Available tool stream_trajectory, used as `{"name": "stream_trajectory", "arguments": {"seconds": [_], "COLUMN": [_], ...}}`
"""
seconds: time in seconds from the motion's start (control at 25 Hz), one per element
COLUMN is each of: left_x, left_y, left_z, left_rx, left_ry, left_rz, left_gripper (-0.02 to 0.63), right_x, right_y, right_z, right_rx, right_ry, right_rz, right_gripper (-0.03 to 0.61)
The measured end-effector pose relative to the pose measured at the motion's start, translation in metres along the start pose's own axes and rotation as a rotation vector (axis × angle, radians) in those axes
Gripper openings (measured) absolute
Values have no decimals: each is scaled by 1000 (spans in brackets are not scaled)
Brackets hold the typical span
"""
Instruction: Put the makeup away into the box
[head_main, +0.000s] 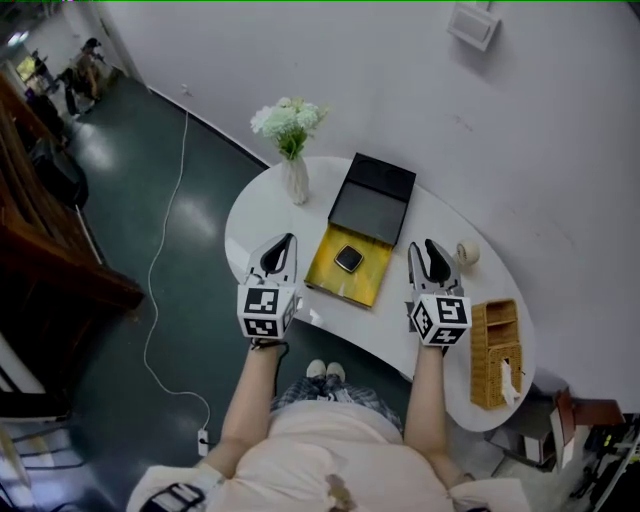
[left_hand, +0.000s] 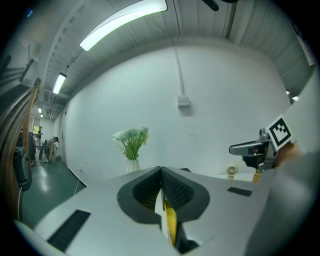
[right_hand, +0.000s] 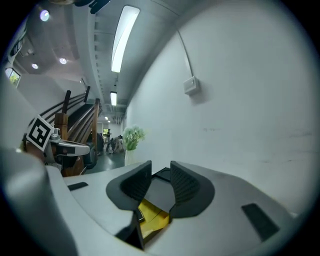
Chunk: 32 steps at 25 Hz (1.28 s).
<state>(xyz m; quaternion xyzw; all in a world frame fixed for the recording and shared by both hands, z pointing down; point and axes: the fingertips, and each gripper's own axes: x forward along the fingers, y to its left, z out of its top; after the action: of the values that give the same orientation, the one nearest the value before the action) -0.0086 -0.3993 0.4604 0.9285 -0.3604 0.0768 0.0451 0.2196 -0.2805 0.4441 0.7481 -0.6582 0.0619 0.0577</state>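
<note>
An open box (head_main: 335, 280) with a yellow inside and a black lid (head_main: 373, 200) folded back lies on the white round table (head_main: 395, 335). A small black compact (head_main: 348, 259) sits in the yellow part. My left gripper (head_main: 281, 250) hovers above the table just left of the box, its pads together and nothing between them (left_hand: 160, 172). My right gripper (head_main: 431, 256) hovers just right of the box. Its jaws stand a narrow gap apart with nothing in them (right_hand: 161, 172), and the yellow box (right_hand: 152, 220) shows below that gap.
A glass vase of white flowers (head_main: 291, 150) stands at the table's far left edge. A small round beige object (head_main: 466, 253) lies right of the box. A wicker basket (head_main: 496, 352) sits at the right end. A white cable (head_main: 165, 260) runs across the dark floor.
</note>
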Motion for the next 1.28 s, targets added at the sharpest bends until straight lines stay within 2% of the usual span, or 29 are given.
{"name": "stream_trajectory", "arguments": {"seconds": [0.2,0.36,0.56,0.88,1.28], "left_x": [-12,-19,-22,-21,-22], "left_y": [-3,-6,-9,-12,-19], "left_z": [18,29,35,32,30], "left_rx": [29,46,50,38,45], "left_ry": [-36,-66,-85,-83,-77], "left_rz": [-9,-10,-11,-6,-10], "left_gripper": [26,26,26,26,26], "right_x": [-40,-68,-91,-100,-99], "right_y": [-24,-42,-61,-75,-75], "right_z": [22,26,21,13,9], "right_rx": [-7,-11,-11,-23,-27], "right_ry": [-100,-139,-146,-120,-103], "right_rz": [-97,-168,-231,-285,-281], "right_gripper": [54,20,17,14,14]}}
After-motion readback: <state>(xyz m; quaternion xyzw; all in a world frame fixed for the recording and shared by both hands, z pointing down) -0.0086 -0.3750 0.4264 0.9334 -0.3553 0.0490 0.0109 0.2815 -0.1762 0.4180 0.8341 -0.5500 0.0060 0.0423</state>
